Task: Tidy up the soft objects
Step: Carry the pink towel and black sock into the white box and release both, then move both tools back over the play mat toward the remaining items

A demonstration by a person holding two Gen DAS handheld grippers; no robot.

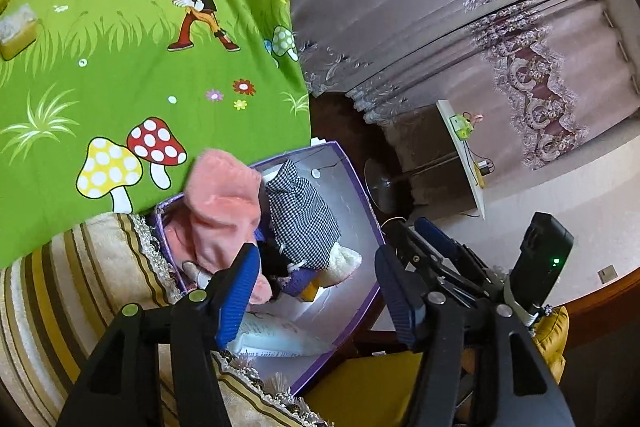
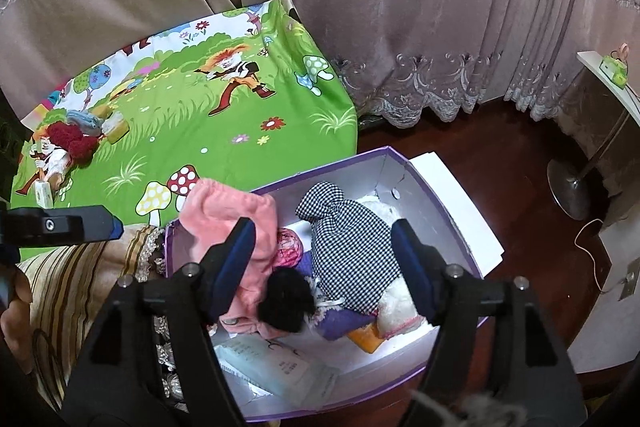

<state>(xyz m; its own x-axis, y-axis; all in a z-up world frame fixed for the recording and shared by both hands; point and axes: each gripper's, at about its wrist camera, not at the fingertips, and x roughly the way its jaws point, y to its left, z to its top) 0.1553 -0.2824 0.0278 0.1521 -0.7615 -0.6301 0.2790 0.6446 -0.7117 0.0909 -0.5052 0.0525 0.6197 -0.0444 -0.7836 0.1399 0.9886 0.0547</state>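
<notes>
Currently: soft objects loaded into purple box.
Both grippers, left gripper and right gripper, gape wide, empty; pink plush garment looks light, limp—pinch a bunched fold.

We hold our right gripper wide open over the purple box. Inside lie a pink fuzzy cloth, a checkered toy and a black pom-pom.

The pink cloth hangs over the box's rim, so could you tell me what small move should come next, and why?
Probably close the right gripper on the pink cloth and tuck it inside: it drapes over the purple box rim, and that gripper hangs open above it.
</notes>
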